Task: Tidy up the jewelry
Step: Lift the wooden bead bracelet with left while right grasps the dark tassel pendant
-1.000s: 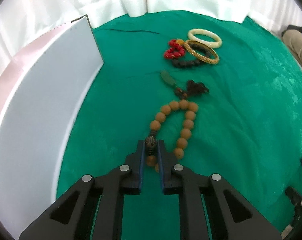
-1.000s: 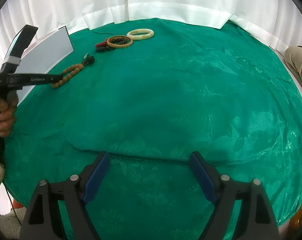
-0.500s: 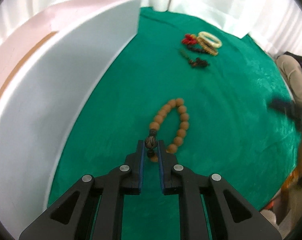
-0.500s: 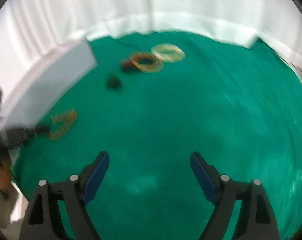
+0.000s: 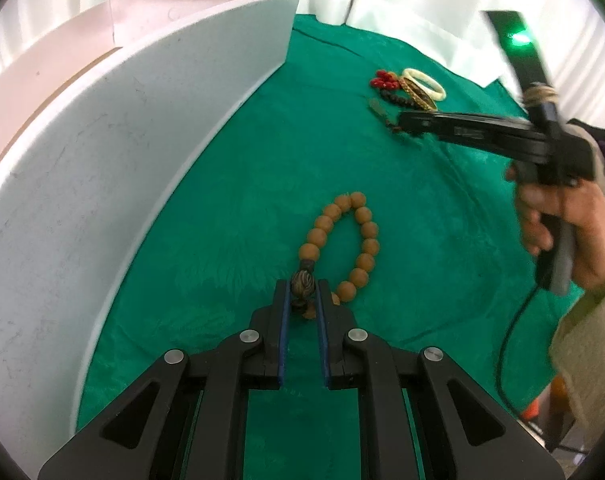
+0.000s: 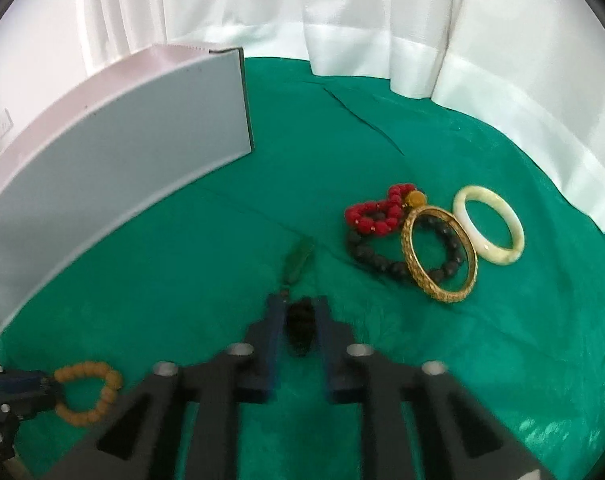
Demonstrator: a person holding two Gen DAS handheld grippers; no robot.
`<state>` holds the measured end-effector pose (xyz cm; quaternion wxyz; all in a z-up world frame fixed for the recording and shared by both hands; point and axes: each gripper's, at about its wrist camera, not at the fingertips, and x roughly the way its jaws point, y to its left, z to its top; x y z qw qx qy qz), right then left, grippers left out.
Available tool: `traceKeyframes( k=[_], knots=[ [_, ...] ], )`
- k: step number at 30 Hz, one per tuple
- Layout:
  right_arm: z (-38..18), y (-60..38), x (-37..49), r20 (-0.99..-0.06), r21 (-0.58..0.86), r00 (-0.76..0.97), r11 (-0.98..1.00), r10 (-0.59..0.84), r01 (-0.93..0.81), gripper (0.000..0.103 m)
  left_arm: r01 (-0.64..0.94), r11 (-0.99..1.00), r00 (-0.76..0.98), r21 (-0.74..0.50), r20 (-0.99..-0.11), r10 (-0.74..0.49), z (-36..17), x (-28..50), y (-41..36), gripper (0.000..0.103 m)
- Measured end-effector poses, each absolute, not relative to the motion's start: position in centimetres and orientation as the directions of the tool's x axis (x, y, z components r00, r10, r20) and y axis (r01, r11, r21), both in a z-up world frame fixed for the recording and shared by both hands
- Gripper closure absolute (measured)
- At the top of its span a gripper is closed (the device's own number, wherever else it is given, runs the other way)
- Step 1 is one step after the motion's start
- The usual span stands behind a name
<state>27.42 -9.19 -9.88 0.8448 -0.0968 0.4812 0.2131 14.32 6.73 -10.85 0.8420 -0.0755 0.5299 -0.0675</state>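
My left gripper (image 5: 301, 288) is shut on the dark carved bead of the wooden bead bracelet (image 5: 362, 232), whose loop lies on the green cloth (image 5: 442, 280) beside the white box (image 5: 82, 200). In the right wrist view that bracelet (image 6: 102, 392) and the left gripper (image 6: 42, 384) sit at the lower left. My right gripper (image 6: 300, 308) is closing, its jaws narrow around the dark tassel (image 6: 300, 328) of the green jade pendant (image 6: 298, 260). From the left wrist view the right gripper (image 5: 402, 122) reaches down at the heap.
A red bead bracelet (image 6: 376, 212), black bead bracelet (image 6: 366, 254), gold bangle (image 6: 446, 297) and pale jade bangle (image 6: 498, 258) lie together right of the pendant. The white box (image 6: 122, 160) stands at the left. White curtains ring the cloth. A hand (image 5: 562, 216) holds the right gripper's handle.
The right gripper swept across the cloth to the jewelry heap and its jaws went from wide to narrow around the tassel. The left gripper dragged the wooden bracelet away from the heap, then stopped.
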Motion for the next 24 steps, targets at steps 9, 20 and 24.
traceKeyframes(
  k=[9, 20, 24],
  knots=[
    [-5.0, -16.2, 22.5, -0.807, 0.338, 0.378, 0.879, 0.454, -0.336, 0.091, 0.056, 0.949, 0.464, -0.309, -0.834, -0.299, -7.8, 14.2, 6.7, 0.093],
    [-2.2, -17.3, 16.8, -0.772, 0.371, 0.394, 0.856, 0.5, -0.36, 0.099, 0.112, 0.93, 0.523, -0.35, -0.775, -0.355, -1.9, 13.8, 5.2, 0.093],
    [-1.5, -17.7, 16.7, -0.763, 0.381, 0.396, 0.85, 0.511, -0.363, 0.102, 0.104, 0.928, 0.536, -0.358, -0.766, -0.355, -1.0, 13.5, 5.4, 0.093]
  ],
)
